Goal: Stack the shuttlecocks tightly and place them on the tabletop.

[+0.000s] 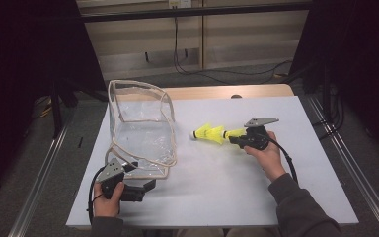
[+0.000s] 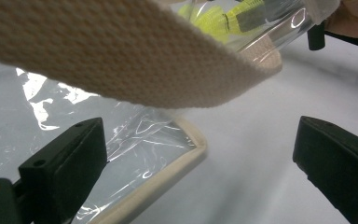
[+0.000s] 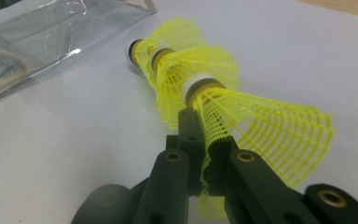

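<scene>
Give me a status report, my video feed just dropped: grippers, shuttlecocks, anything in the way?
Right gripper shut on stacked yellow shuttlecocks, pointed at clear bag. Left gripper open at bag's near edge, beige strap above it. White table between shuttlecocks and bag bare.

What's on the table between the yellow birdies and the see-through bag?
Nothing: in the high view, bare white table separates the shuttlecocks from the bag.

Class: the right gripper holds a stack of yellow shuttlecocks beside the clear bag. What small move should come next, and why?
Probably carry the shuttlecocks left toward the clear bag: the right gripper is shut on the last skirt, and the left gripper sits open at the bag's edge.
</scene>
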Tool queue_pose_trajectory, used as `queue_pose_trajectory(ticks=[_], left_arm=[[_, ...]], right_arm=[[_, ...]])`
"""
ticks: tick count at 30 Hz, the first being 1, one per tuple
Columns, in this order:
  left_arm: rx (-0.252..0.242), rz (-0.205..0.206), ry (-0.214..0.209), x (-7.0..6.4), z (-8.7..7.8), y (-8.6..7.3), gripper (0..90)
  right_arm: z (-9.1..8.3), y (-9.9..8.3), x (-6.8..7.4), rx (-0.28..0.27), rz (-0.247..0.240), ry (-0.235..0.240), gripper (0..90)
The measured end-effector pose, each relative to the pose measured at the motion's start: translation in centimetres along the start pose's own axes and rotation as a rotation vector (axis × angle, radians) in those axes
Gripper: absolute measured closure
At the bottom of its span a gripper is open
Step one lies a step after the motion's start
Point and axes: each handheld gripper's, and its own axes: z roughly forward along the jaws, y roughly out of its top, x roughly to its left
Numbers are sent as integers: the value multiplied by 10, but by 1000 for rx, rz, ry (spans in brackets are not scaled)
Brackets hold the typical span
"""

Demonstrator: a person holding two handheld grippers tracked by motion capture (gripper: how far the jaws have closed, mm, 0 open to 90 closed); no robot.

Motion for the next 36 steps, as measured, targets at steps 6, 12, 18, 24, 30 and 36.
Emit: queue_pose_trajectory(ticks=[6,12,18,24,30,36], left_arm=[[1,0,1,0,0,0,27],[-2,0,1,0,0,0,27],[-1,0,1,0,0,0,27],[1,0,0,0,0,0,27],[0,0,1,0,0,0,27],[-1,-1,0,0,0,0,27]], right_arm=[[3,1,-1,2,1,-4,885],[5,0,-1,4,4,0,885],[8,2,0,6,9,3,885],[12,3,0,7,11,9,884],[14,5,1,9,12,8,884],[16,6,1,14,18,11,884]])
